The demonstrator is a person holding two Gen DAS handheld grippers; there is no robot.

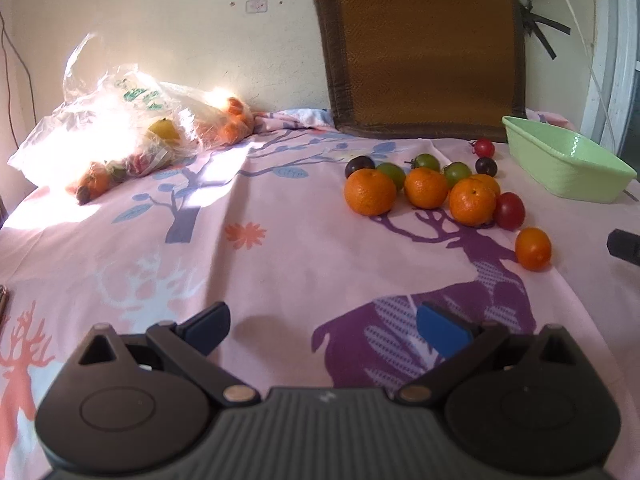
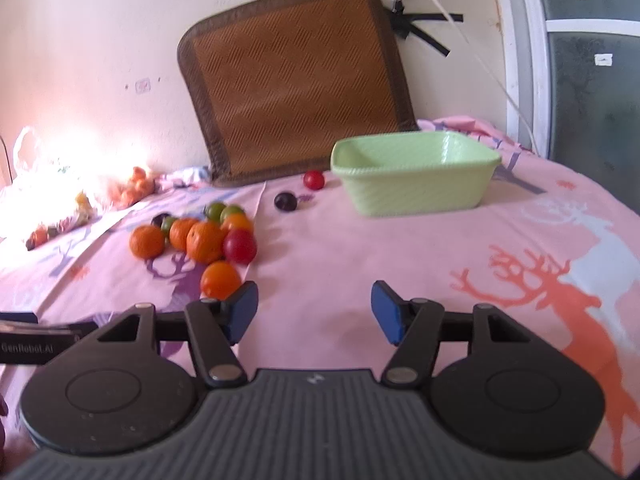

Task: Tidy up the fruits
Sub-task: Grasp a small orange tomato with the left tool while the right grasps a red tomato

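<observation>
A pile of fruit lies on the pink printed cloth: several oranges, green tomatoes, red tomatoes and dark plums. One small orange lies apart, nearest the grippers. An empty light green tub stands to the right of the pile. My left gripper is open and empty, low over the cloth, well short of the pile. My right gripper is open and empty, its left finger just right of the small orange.
A brown woven cushion leans on the wall behind the fruit. A clear plastic bag with more fruit lies at the far left in bright sun. A white cable hangs near the door frame on the right.
</observation>
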